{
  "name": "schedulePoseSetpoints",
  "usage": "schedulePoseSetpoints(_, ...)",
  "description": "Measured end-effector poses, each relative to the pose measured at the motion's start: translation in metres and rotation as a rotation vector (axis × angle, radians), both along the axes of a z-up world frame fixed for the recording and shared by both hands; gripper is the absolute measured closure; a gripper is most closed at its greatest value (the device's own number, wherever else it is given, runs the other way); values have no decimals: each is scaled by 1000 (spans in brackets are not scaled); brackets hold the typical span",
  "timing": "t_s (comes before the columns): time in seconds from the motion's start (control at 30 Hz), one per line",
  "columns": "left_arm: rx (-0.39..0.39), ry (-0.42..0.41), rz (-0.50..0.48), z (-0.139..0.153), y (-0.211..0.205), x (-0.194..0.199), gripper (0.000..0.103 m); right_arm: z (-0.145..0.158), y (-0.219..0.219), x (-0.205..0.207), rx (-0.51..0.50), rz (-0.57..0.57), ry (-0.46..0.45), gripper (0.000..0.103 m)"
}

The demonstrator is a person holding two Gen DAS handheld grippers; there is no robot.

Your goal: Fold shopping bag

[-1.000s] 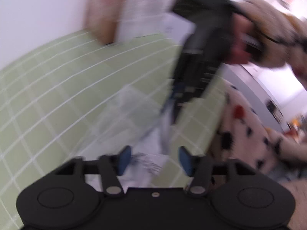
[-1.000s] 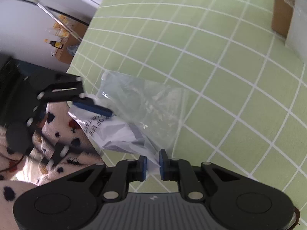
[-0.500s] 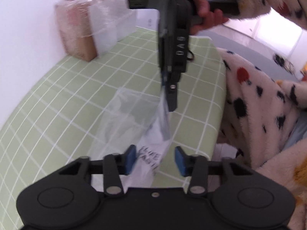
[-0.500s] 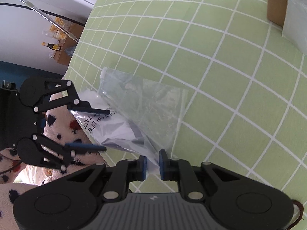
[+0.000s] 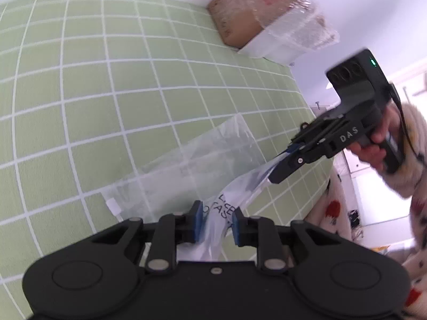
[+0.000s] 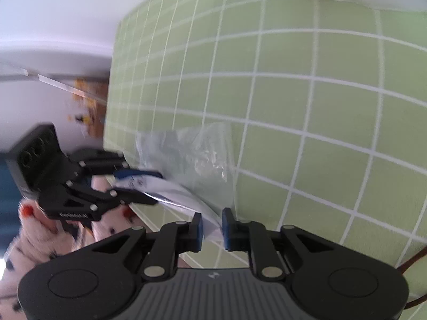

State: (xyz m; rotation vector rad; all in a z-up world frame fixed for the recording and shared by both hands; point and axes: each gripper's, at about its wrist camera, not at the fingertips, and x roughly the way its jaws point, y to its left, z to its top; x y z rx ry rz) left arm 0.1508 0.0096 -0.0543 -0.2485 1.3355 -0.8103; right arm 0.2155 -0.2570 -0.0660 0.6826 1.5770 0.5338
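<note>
I have the clear plastic shopping bag [image 5: 202, 165] lying half on the green gridded counter [image 5: 106, 93], its printed end lifted off the near edge between my two tools; the left tool [image 5: 215, 222] is closing, the printed film sits between its blue pads [image 5: 198, 221] with a gap on either side, so it is not yet gripping; the right tool [image 6: 212, 225] is easing apart a little, a strip of film runs through it, and from the left view it looks clamped on the bag's corner. My worry is the thin film; if the right tool lets go before the left bites, the lifted end drops over the counter edge; if both pull apart too hard the plastic stretches or slides out, and the fold goes crooked. The near edge of the counter is just under both tools, with a spotted fleece sleeve [image 5: 416, 208] beside it; ahead the counter is open as far as the wrapped cardboard box [image 5: 256, 18] against the wall, well apart from the bag.
</note>
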Motion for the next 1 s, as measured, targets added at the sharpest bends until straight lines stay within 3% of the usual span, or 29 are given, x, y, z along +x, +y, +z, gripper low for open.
schedulePoseSetpoints(0.1, -24, 42, 25, -4, 3, 4, 81, 9, -3, -11, -7, -39, -107, 81)
schedulePoseSetpoints(0.17, -42, 66, 42, -7, 6, 6, 82, 26, 1, -27, -101, -72, -280, 75)
schedulePoseSetpoints(0.3, -71, 100, 79, -14, 9, 6, 82, 60, 17, -74, -339, -214, -651, 75)
schedulePoseSetpoints(0.37, -77, 104, 86, -15, 11, 6, 82, 66, 30, -92, -358, -222, -749, 85)
schedulePoseSetpoints(0.43, -85, 111, 92, -16, 13, 6, 82, 66, 53, -106, -372, -159, -825, 85)
schedulePoseSetpoints(0.57, -94, 119, 101, -17, 16, 6, 83, 58, 81, -105, -485, -108, -901, 90)
schedulePoseSetpoints(0.9, -100, 110, 110, -17, 17, 6, 84, 37, 104, -83, -577, 35, -890, 90)
schedulePoseSetpoints(1.0, -97, 94, 114, -16, 17, 3, 84, 34, 111, -72, -590, 103, -841, 89)
